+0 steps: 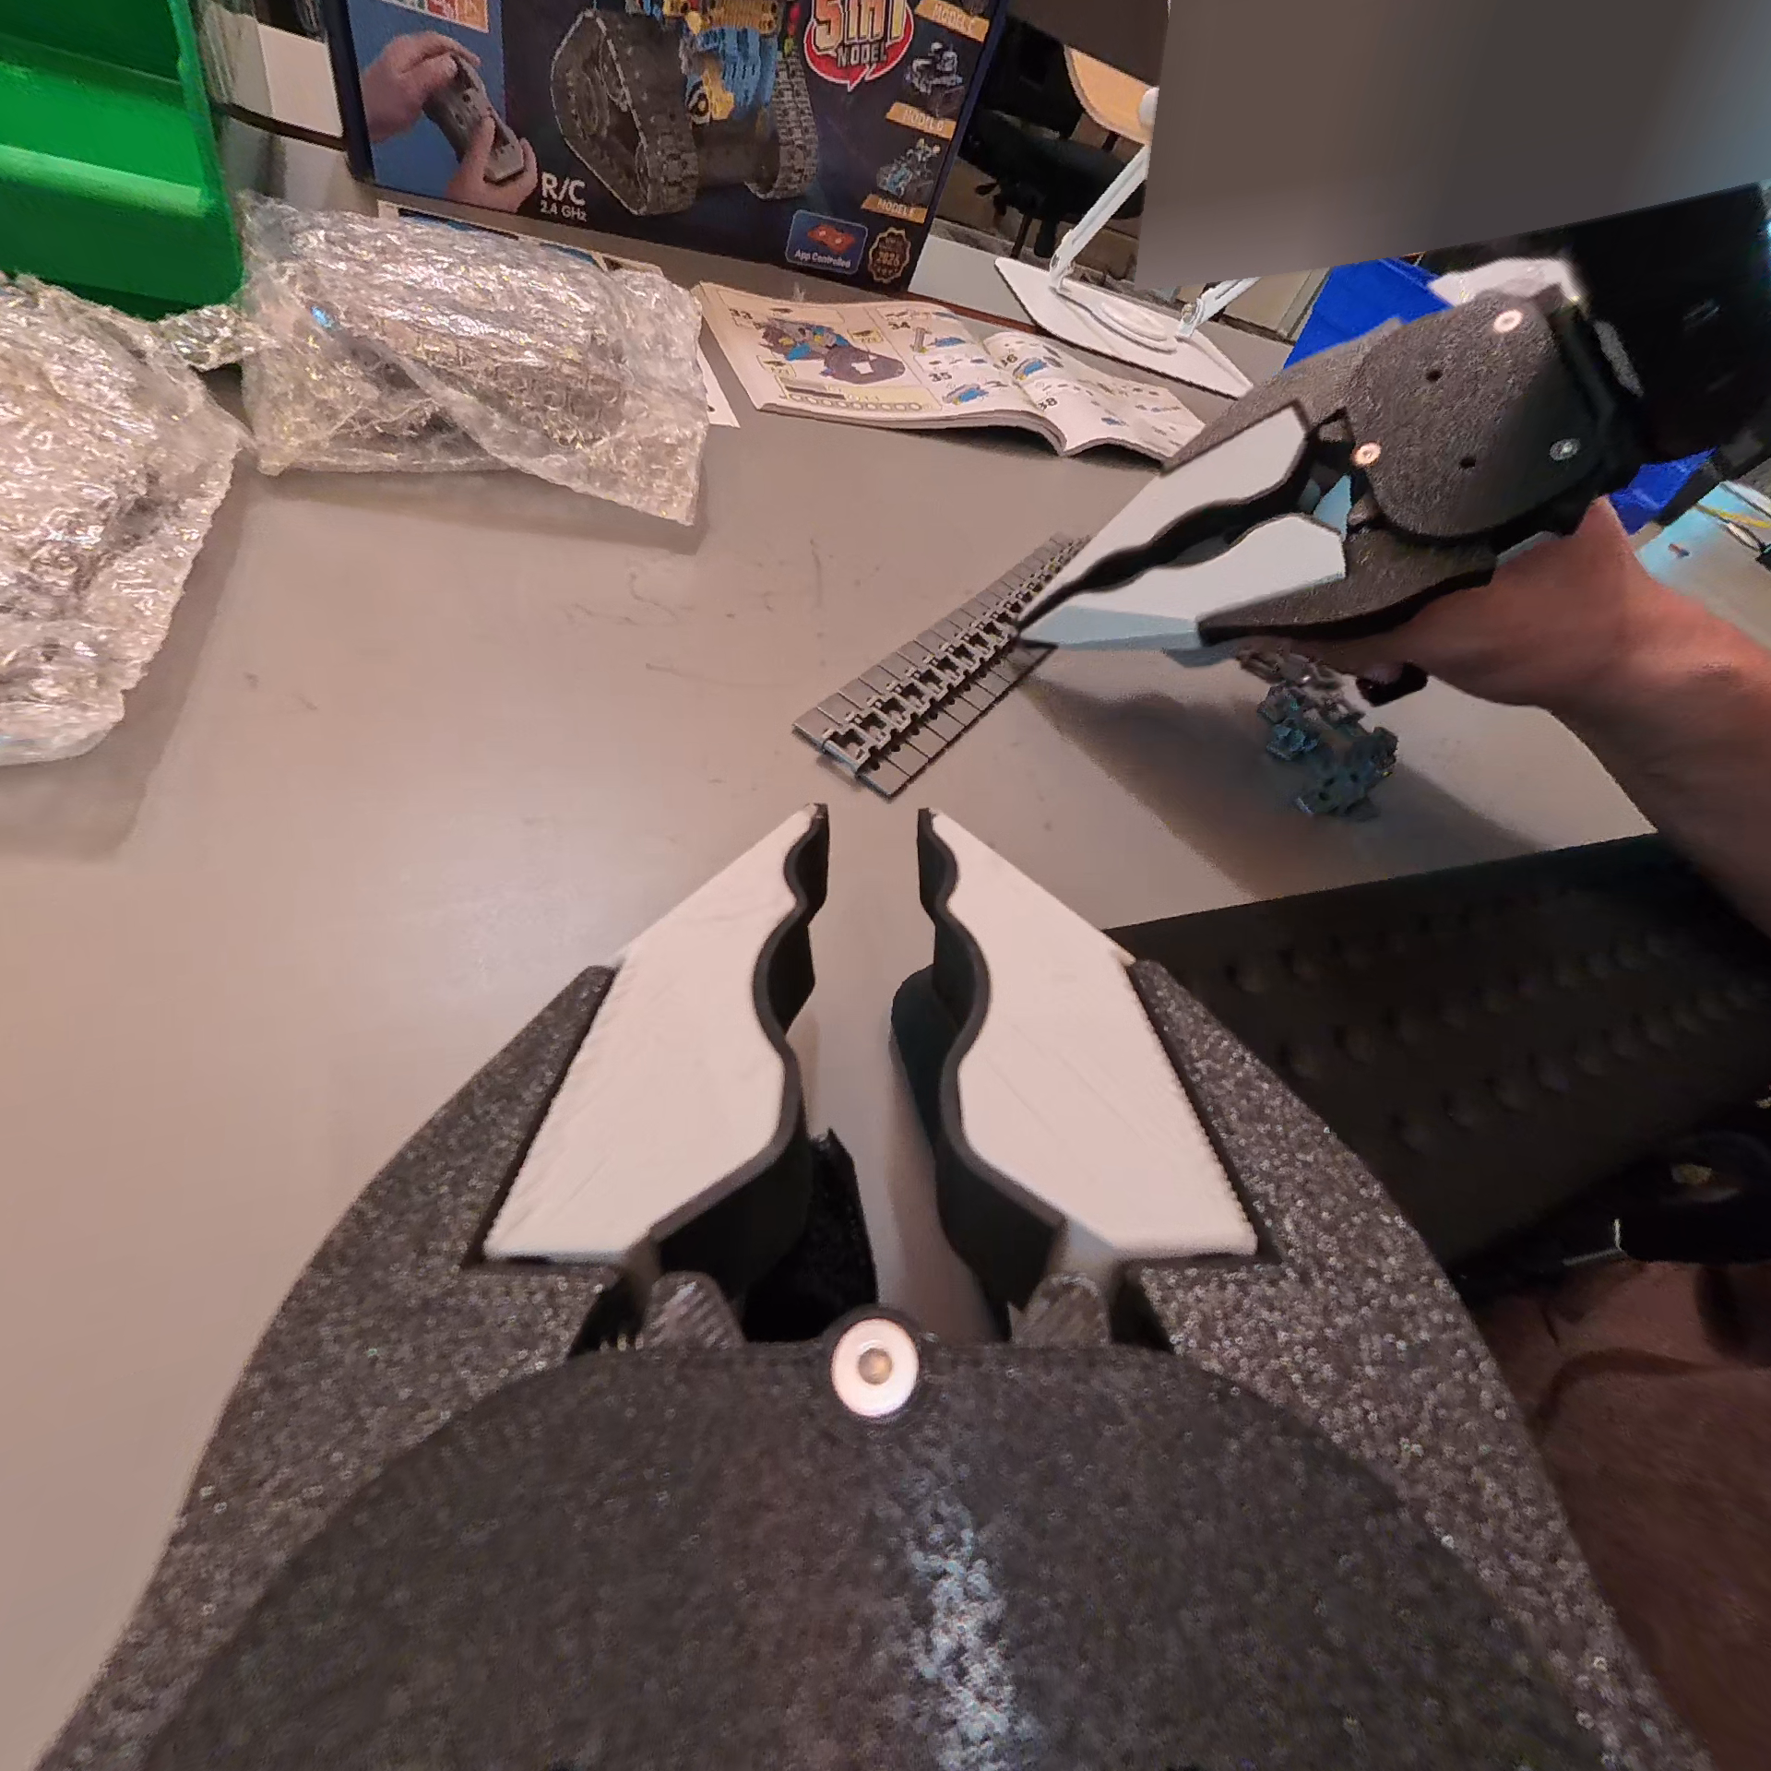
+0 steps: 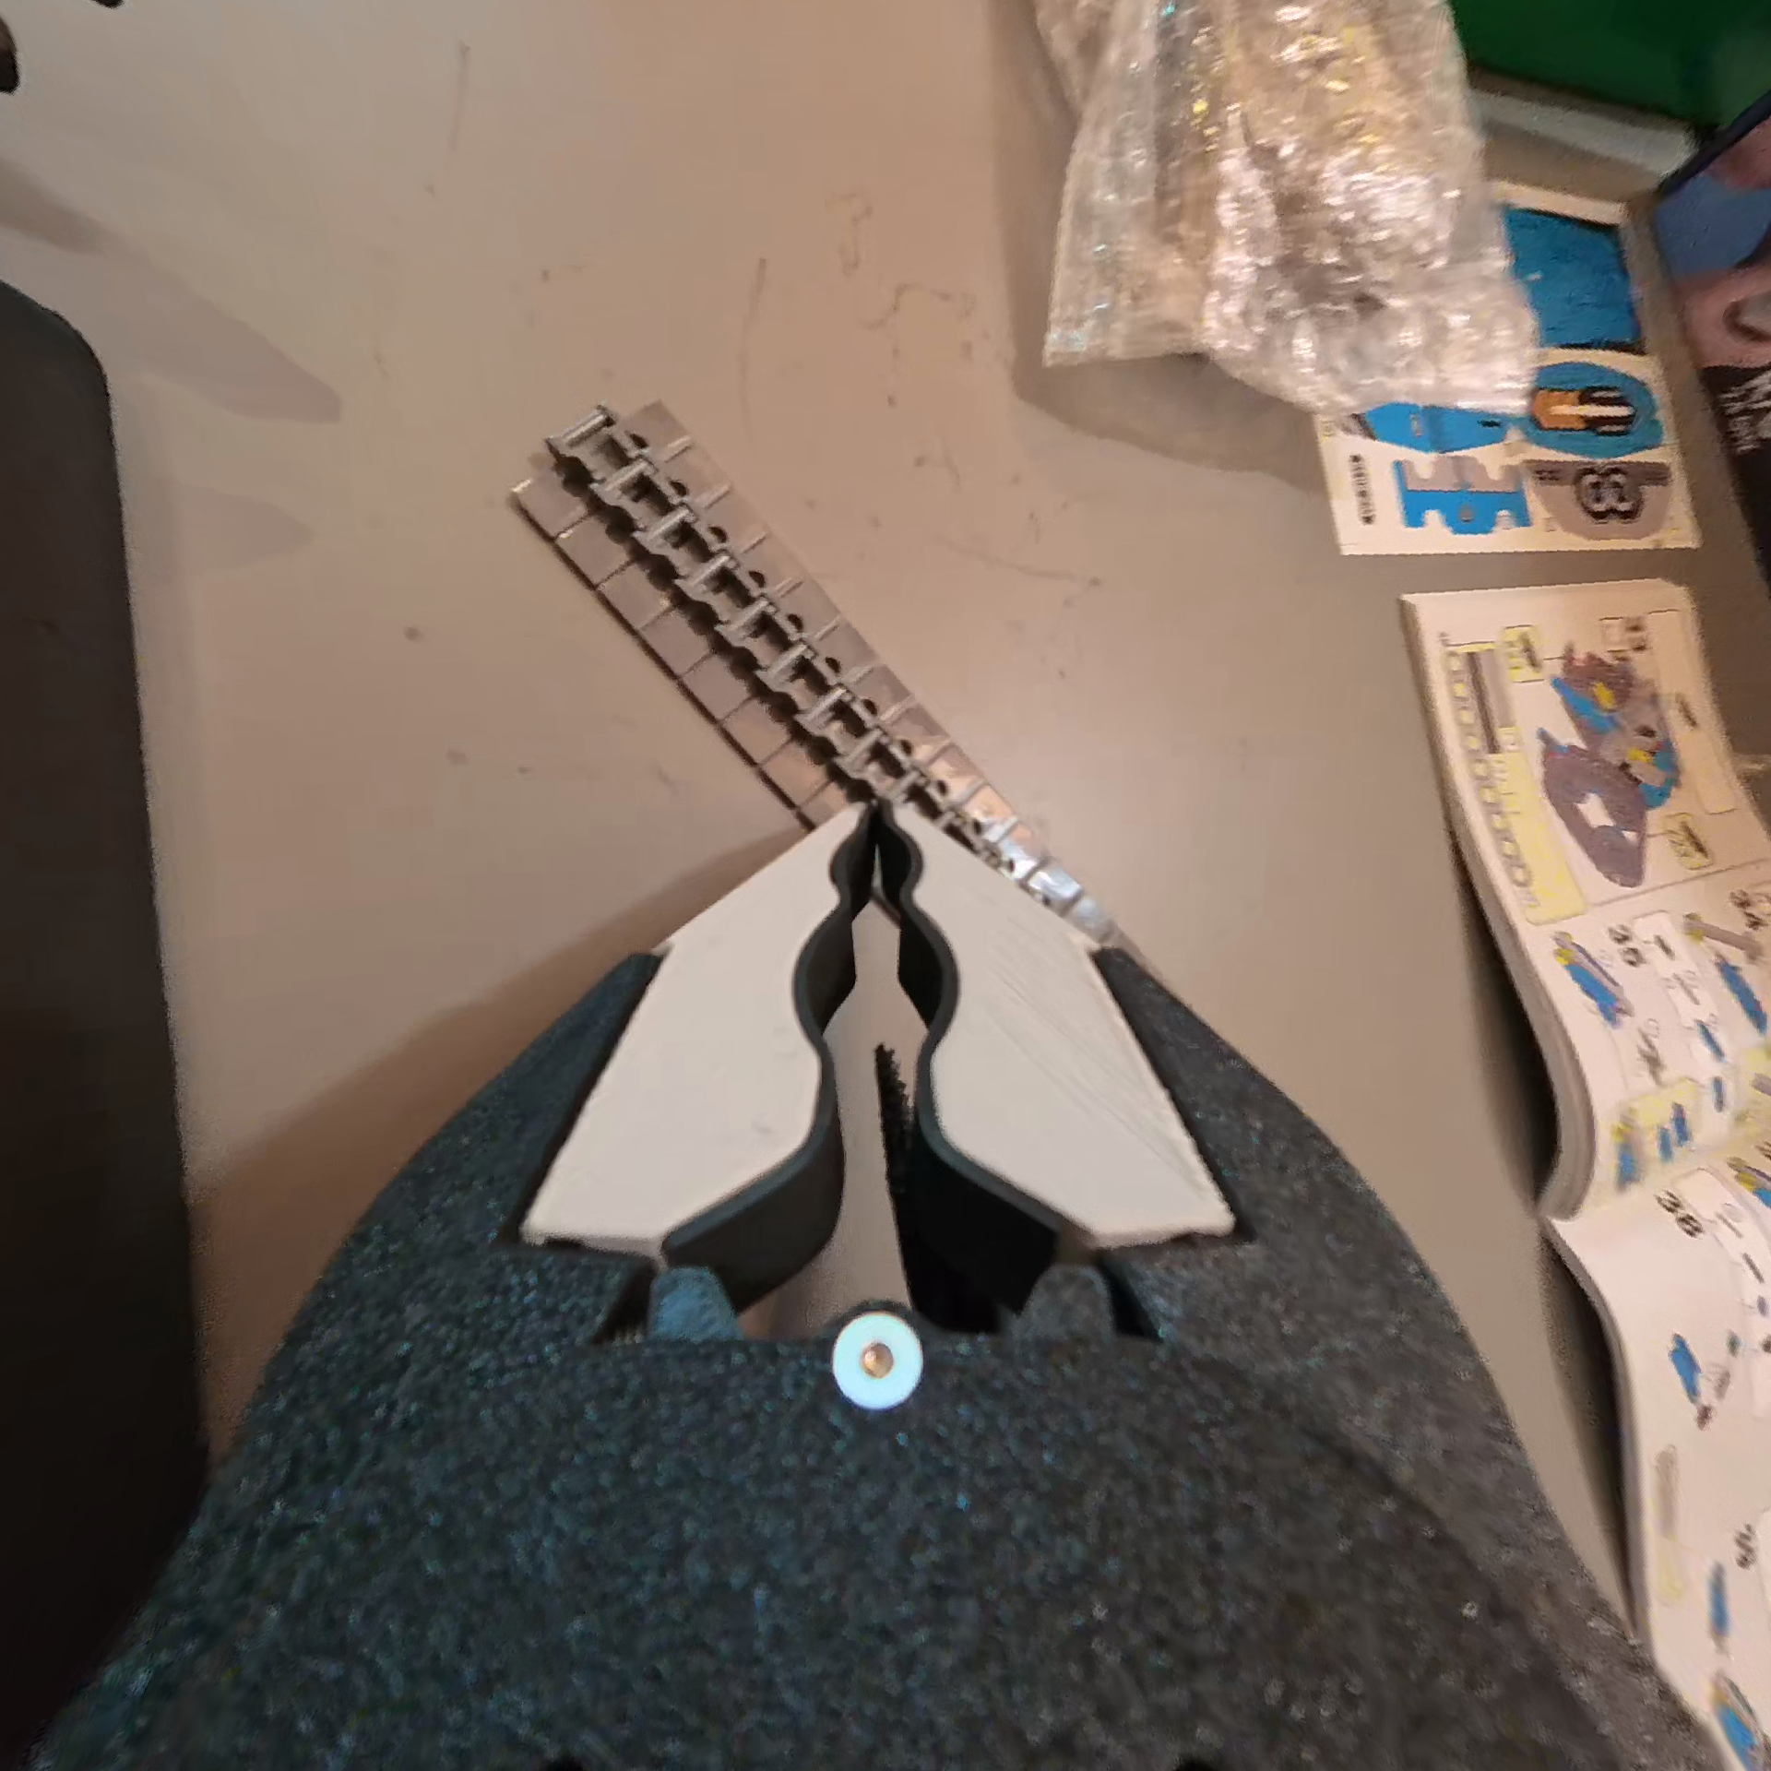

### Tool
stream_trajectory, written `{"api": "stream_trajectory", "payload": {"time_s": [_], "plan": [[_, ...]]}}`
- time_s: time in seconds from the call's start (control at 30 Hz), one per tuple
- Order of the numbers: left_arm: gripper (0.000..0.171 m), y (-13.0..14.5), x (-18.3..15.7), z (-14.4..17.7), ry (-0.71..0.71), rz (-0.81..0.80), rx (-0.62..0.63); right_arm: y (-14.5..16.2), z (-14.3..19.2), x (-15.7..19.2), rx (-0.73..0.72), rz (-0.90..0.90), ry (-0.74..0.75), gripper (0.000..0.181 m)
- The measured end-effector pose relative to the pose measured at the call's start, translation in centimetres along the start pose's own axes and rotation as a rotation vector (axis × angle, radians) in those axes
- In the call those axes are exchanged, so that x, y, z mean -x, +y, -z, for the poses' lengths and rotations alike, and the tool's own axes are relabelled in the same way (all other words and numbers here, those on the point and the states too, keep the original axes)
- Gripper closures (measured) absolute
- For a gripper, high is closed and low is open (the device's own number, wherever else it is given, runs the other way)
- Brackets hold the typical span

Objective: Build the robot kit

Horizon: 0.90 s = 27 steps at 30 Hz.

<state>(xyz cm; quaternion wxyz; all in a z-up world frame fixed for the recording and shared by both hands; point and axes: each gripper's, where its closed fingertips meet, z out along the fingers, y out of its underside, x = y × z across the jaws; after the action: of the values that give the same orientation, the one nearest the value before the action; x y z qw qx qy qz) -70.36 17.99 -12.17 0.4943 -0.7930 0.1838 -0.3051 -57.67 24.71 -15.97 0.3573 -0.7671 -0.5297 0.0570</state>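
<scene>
Grey plastic linked track strip (image 2: 757, 652) flat on the table (image 2: 671, 287), its far end under the right claw (image 2: 874, 824), tips nearly together, gripping nothing seen. Left claw (image 1: 870, 815) narrowly parted, empty, just short of the strip's near end.

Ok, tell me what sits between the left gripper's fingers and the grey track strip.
Nothing: in the left wrist view only bare grey table separates the open left gripper from the near end of the track strip.

track strip (image 1: 944, 661) sits mid-table; booklet (image 1: 958, 374) behind it, bubble-wrap bags (image 1: 460, 355) off to its left, box (image 1: 661, 125) further back.
</scene>
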Motion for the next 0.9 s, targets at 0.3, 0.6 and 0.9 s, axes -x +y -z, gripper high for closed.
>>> {"api": "stream_trajectory", "payload": {"time_s": [0.3, 0.6, 0.9], "plan": [[0.154, 0.1, 0.0, -0.1, 0.001, -0.002, 0.004, 1.0, -0.2, -0.1, 0.028, 0.014, -0.009, 0.181], [0.154, 0.1, 0.1, -0.1, -0.004, -0.005, 0.008, 1.8, 0.3, -0.7, 0.033, -0.036, -0.002, 0.181], [0.154, 0.3, 0.0, -0.4, -0.004, -0.013, 0.019, 1.9, 0.4, -0.6, 0.027, -0.029, 0.011, 0.181]]}}
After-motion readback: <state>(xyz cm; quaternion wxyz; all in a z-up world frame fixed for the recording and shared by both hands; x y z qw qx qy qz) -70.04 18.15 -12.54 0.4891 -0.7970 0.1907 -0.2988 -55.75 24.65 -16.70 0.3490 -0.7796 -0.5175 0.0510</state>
